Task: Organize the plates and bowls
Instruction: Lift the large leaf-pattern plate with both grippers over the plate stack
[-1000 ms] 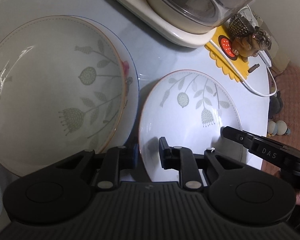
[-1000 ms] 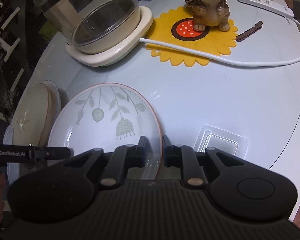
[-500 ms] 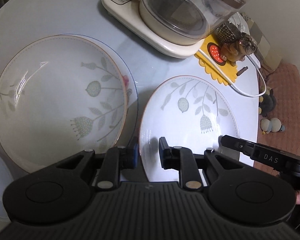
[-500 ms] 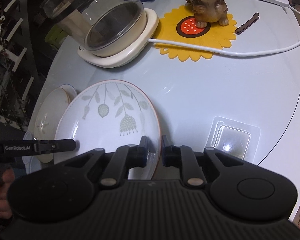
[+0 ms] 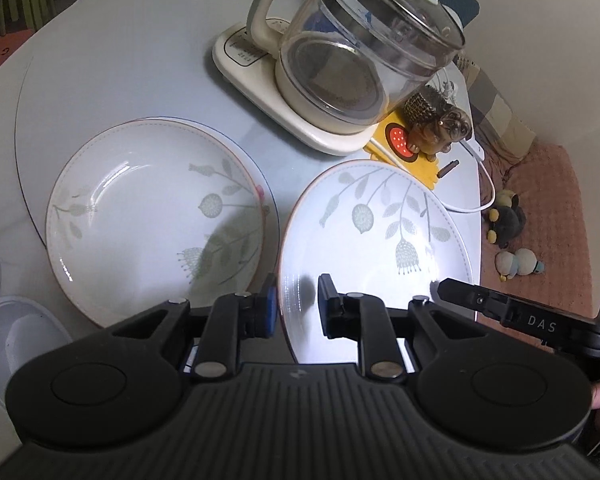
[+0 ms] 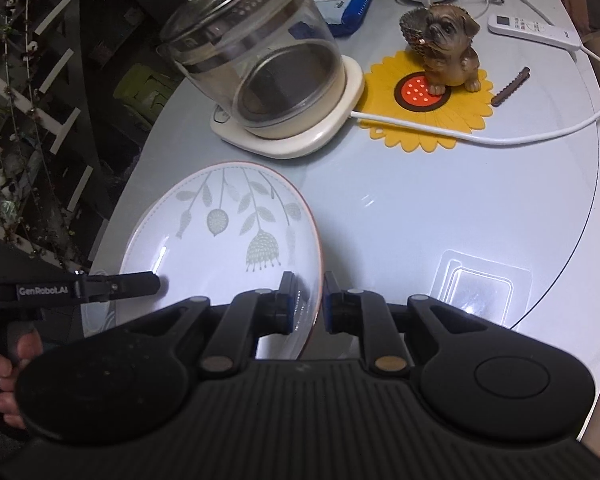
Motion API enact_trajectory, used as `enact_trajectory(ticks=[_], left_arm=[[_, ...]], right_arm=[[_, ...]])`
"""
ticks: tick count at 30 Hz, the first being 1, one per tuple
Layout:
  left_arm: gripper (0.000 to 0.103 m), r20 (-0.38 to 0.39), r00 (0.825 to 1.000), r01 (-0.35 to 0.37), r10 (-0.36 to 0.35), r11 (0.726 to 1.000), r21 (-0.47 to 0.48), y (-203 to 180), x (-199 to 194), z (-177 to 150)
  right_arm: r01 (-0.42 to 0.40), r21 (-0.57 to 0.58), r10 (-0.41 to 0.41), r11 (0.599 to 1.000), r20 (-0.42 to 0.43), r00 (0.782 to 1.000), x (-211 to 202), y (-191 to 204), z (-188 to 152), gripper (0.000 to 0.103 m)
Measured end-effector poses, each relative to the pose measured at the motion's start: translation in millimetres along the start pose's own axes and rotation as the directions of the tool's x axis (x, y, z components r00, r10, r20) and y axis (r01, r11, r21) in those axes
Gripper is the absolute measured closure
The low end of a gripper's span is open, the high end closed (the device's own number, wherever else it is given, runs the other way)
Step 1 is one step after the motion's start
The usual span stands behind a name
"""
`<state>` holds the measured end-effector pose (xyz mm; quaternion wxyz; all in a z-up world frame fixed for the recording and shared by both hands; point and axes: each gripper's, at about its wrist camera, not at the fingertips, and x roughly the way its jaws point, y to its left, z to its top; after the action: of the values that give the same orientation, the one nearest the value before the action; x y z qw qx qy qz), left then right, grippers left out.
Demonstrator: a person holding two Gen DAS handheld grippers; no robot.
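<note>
White china with pale green leaves fills the middle of the left wrist view: a plate [image 5: 376,248] sits right of centre, its near left rim caught between the narrowly set fingers of the left gripper [image 5: 296,304], one finger on top of the plate and the other under the rim. To its left, in the centre-left of the frame, a deeper bowl [image 5: 148,216] with the same pattern rests on another plate [image 5: 274,216] of which only a blue-edged sliver shows. A small white bowl [image 5: 16,340] lies at the lower left edge. A glass kettle [image 5: 360,48] on its cream base stands in the upper middle, a dog figurine [image 5: 440,128] just right of it. The right gripper's arm enters at the lower right, its tip over the plate's right rim.

In the right wrist view, the same plate [image 6: 224,248] lies left of centre over the grey table [image 6: 440,200]. The right gripper [image 6: 308,300] pinches its right rim between close-set fingers. The left gripper [image 6: 140,284] reaches in from the left edge; its fingers cannot be told apart here. The kettle [image 6: 260,56], a yellow mat [image 6: 432,112] with the figurine [image 6: 448,48], and a white cord [image 6: 540,136] occupy the upper half.
</note>
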<state>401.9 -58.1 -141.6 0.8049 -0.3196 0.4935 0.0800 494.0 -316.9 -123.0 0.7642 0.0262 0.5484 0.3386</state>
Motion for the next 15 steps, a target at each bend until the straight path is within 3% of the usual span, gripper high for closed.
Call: enact_trajectory(ticks=[8, 15], left_arm=[[0.08, 0.07, 0.997, -0.017, 0.015, 1.0, 0.023, 34.0, -49.4, 2.3], [0.08, 0.054, 0.998, -0.017, 0.017, 1.0, 0.003, 82.4, -67.0, 4.0]], right_arm=[[-0.059, -0.015, 0.059, 0.998, 0.017, 0.998, 5.1, 42.9, -9.9, 0.086], [-0.07, -0.039, 0.07, 0.997, -0.01, 0.998, 29.8, 84.9, -14.1, 0.086]])
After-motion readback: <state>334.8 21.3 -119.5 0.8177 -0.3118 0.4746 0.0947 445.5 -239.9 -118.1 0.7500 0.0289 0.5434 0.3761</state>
